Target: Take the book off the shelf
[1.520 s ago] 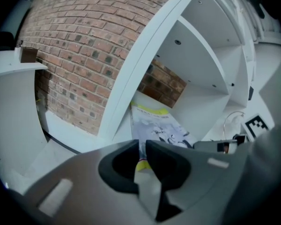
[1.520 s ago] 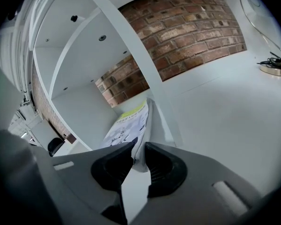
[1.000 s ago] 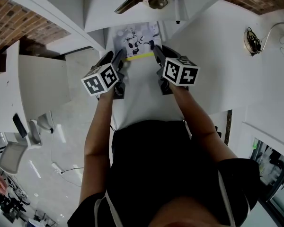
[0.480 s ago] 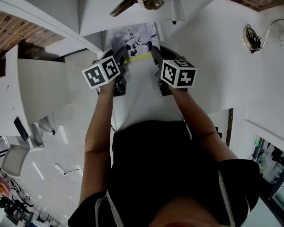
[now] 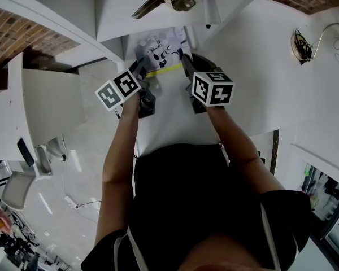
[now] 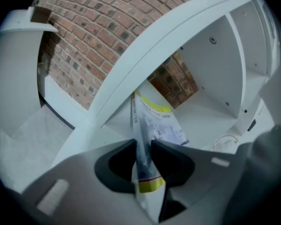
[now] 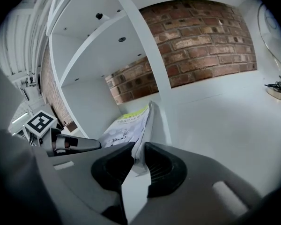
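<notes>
Jaws just closed on book (image 6: pixel 155 122), left gripper (image 6: pixel 143 145)

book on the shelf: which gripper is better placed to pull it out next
Probably the left gripper: its jaws have just been closing and now clamp the book, which reaches deep between them. The right gripper also grips it, but only near one corner.
</notes>
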A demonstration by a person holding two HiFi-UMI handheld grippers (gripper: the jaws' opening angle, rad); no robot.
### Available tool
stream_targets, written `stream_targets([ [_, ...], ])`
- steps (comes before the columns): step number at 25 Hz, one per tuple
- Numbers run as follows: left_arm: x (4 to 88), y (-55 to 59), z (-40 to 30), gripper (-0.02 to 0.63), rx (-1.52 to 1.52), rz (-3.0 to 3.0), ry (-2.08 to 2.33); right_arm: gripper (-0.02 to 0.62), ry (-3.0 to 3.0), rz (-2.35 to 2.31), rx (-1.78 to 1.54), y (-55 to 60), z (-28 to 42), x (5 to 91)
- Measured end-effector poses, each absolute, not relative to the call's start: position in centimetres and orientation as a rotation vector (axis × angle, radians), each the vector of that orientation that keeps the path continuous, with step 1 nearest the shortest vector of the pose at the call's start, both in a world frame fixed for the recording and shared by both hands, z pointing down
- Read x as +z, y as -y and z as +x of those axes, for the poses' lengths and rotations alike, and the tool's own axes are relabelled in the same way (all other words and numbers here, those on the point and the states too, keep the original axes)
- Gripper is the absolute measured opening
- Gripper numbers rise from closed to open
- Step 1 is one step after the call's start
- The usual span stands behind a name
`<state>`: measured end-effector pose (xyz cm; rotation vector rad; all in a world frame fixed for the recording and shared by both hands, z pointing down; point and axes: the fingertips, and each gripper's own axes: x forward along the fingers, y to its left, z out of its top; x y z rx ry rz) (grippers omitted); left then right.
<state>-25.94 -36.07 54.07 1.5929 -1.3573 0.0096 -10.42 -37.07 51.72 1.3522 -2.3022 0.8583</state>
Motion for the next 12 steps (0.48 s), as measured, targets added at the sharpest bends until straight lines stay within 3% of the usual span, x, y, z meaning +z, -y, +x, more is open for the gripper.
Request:
stream_targets([
  [12,52.1,35.2,-25.4,0.080,-0.089,1.596,1.375,0.066,2.322,1.341,0.832,35.6,-10.6,51.1],
])
